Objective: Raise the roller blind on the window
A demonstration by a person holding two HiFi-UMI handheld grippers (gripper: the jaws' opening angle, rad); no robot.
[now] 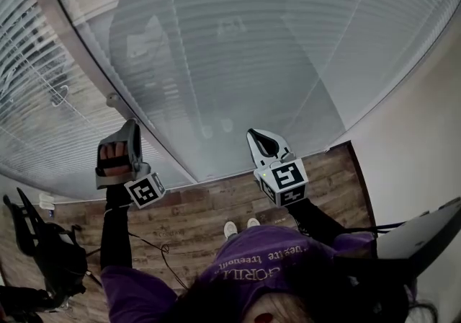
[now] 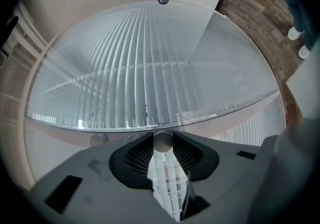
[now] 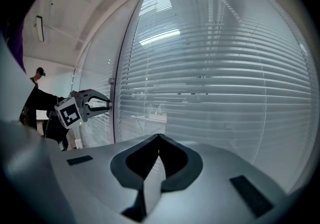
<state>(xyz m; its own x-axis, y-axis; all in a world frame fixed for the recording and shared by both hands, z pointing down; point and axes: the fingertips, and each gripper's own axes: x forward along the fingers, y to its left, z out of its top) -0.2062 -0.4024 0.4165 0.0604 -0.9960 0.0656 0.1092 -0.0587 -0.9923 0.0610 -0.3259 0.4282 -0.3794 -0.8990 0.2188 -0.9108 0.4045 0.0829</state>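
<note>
Grey left claw point(image 2: 163, 135) grips a half-hidden round knob point(image 2: 162, 144); right claw point(image 3: 159, 136) clenched, empty

you are facing a blind point(image 1: 238, 47) of thin pale horizontal slats; it is hanging lowered behind the glass, covering the pane. a small round knob point(image 2: 162, 142) is sticking out of the frame strip at its left edge.

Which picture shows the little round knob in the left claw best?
The left gripper view. The knob sits close up, right between the left claw's tips. In the head view and the right gripper view the claw is small and covers the knob, so you can't really see it.
</note>
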